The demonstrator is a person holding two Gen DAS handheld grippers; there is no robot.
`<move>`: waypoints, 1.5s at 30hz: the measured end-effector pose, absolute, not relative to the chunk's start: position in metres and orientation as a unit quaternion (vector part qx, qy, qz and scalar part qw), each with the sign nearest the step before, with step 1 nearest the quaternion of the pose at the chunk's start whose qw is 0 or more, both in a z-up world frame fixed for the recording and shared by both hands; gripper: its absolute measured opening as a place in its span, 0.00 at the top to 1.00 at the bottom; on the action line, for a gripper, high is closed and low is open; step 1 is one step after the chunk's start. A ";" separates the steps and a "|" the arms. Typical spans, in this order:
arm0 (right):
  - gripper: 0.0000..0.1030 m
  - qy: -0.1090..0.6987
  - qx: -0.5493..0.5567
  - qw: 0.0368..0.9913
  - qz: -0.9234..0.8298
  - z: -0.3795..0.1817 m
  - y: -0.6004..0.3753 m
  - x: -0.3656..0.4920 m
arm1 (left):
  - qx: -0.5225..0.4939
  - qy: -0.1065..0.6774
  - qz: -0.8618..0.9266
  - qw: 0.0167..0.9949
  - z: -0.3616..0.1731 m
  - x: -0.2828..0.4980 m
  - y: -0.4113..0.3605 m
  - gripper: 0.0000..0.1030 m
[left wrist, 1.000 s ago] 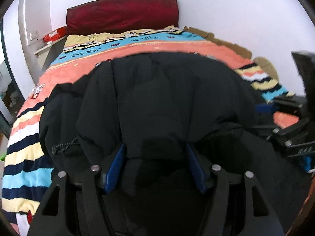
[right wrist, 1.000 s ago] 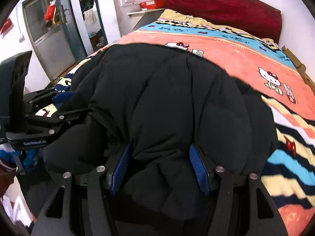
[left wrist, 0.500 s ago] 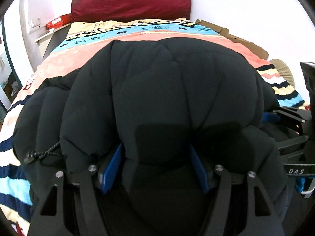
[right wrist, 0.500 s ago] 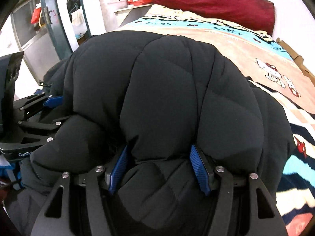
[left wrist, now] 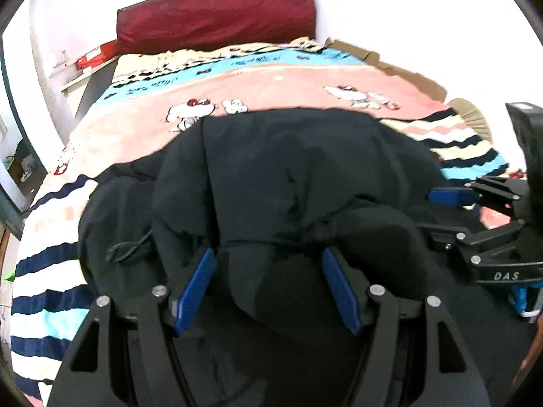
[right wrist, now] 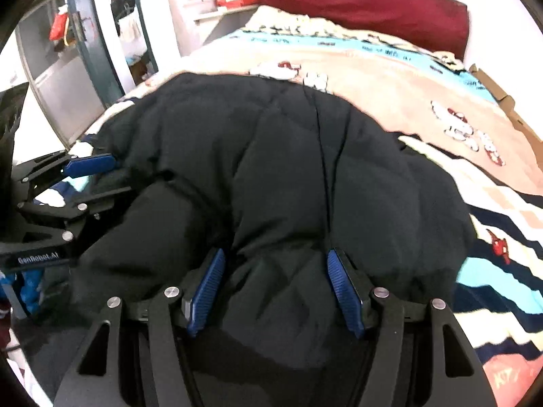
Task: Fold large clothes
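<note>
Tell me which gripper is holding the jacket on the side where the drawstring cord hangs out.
The left gripper: the cord dangles just left of its fingers. Around the right gripper only plain quilted fabric of the black jacket shows.

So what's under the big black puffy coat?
The black coat lies on a striped cartoon blanket covering the bed; the blanket shows all around it. Whatever sits directly beneath the coat is hidden. Both the left gripper and right gripper pinch its near edge.
</note>
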State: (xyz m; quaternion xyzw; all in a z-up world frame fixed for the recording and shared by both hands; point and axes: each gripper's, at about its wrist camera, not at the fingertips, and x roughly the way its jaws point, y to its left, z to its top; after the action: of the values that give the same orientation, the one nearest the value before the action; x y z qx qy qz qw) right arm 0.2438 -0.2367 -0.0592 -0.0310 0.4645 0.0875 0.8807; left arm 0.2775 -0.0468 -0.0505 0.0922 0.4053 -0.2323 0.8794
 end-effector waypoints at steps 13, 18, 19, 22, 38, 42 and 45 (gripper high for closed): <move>0.39 0.439 -0.032 0.891 0.111 -0.020 -0.225 0.226 | 0.226 0.370 -0.162 0.886 0.049 0.246 0.002 0.37; 0.38 0.446 -0.012 0.888 0.109 -0.027 -0.224 0.226 | 0.178 0.389 -0.158 0.890 0.036 0.244 0.018 0.37; 0.38 0.448 -0.018 0.887 0.109 -0.028 -0.222 0.226 | 0.167 0.396 -0.161 0.889 0.028 0.246 0.014 0.37; 0.37 0.450 -0.031 0.886 0.110 -0.030 -0.219 0.229 | 0.131 0.412 -0.175 0.885 0.003 0.256 -0.002 0.37; 0.34 0.496 -0.076 0.862 0.069 -0.114 -0.235 0.270 | 0.120 0.445 -0.186 0.868 -0.110 0.299 -0.079 0.36; 0.33 0.500 -0.071 0.861 0.065 -0.118 -0.238 0.275 | 0.128 0.447 -0.177 0.868 -0.113 0.299 -0.083 0.36; 0.33 0.507 -0.077 0.857 0.055 -0.113 -0.236 0.271 | 0.129 0.445 -0.168 0.870 -0.107 0.291 -0.084 0.36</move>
State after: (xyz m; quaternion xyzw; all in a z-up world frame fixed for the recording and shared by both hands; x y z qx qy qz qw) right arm 0.2707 -0.2358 -0.1125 -0.0767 0.5070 0.0548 0.8568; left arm 0.2914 -0.0844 -0.1075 0.1290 0.4452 -0.1681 0.8700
